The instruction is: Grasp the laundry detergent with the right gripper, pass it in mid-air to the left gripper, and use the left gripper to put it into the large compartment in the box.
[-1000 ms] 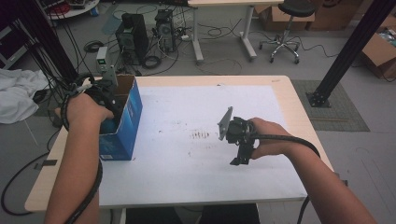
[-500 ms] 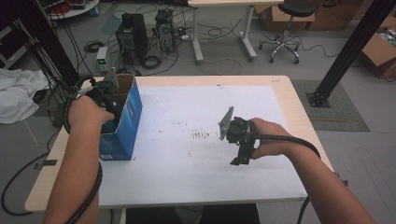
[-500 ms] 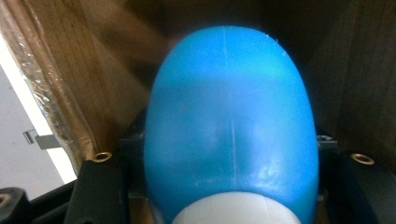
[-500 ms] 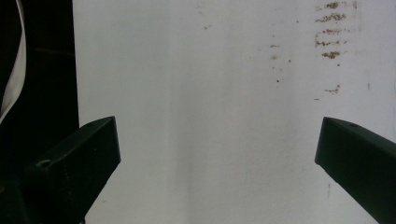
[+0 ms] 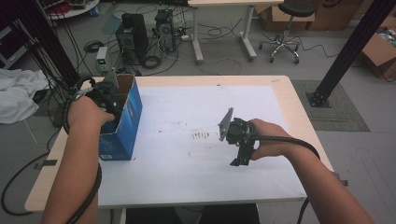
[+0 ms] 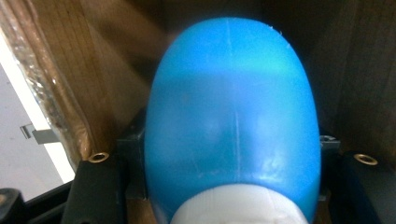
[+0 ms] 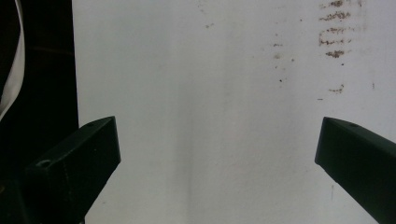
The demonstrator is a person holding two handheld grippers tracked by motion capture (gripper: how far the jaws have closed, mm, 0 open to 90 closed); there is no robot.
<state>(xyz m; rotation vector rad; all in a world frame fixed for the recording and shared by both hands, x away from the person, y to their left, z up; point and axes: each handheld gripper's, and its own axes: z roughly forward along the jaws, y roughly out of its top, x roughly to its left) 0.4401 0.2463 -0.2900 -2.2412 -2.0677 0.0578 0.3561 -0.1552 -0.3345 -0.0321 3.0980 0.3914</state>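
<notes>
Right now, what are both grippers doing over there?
Left gripper down in the blue box, jaws just easing open around a blue bottle. Right gripper open over bare white tabletop. Nothing in the way.

You've got two PC towers [image 5: 144, 35] on the floor behind the table [image 5: 280, 93], office chair [image 5: 285, 28] beside them.

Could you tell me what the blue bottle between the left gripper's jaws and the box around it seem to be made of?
The blue bottle looks like moulded plastic, smooth and slightly glossy: a faint seam runs down its middle and soft highlights show; its white cap seems plastic too. The box appears to be cardboard, with brown, fibrous inner walls and a blue printed outside.
</notes>
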